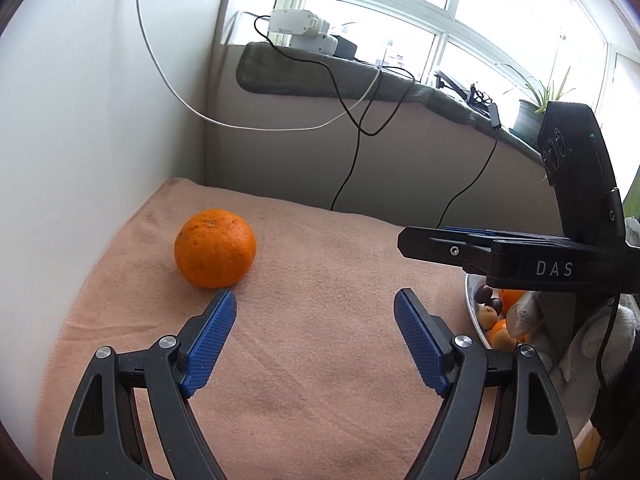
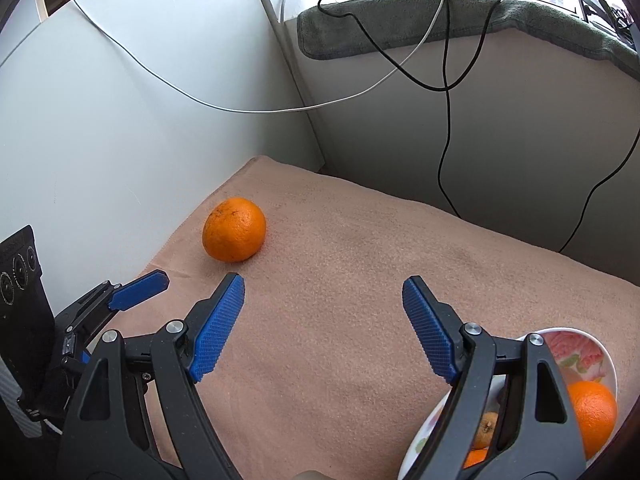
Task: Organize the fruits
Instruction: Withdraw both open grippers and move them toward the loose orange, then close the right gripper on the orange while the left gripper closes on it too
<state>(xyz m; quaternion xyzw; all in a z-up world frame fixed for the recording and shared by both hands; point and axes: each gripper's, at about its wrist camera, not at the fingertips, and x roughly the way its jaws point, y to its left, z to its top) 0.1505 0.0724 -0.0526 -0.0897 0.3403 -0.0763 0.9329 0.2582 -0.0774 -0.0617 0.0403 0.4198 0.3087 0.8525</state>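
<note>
A single orange (image 1: 215,254) (image 2: 235,229) lies on the peach towel (image 1: 320,380) (image 2: 340,340), close to the white wall on the left. My left gripper (image 1: 316,300) is open and empty, its left pad just short of the orange. My right gripper (image 2: 324,282) is also open and empty, with the orange ahead and to its left. A white flowered bowl (image 2: 576,338) (image 1: 472,312) at the towel's right edge holds oranges (image 2: 592,412) and small dark fruits (image 1: 486,294). In the left wrist view the right gripper (image 1: 412,242) shows side-on above the bowl. One blue pad (image 2: 140,288) of the left gripper shows in the right wrist view.
A white wall (image 1: 100,140) bounds the towel on the left and a grey wall (image 1: 400,168) at the back. A white cable (image 2: 180,88) and black cables (image 2: 444,140) hang down from a cloth-covered windowsill (image 1: 320,76) bearing chargers (image 1: 304,28) and a potted plant (image 1: 532,112).
</note>
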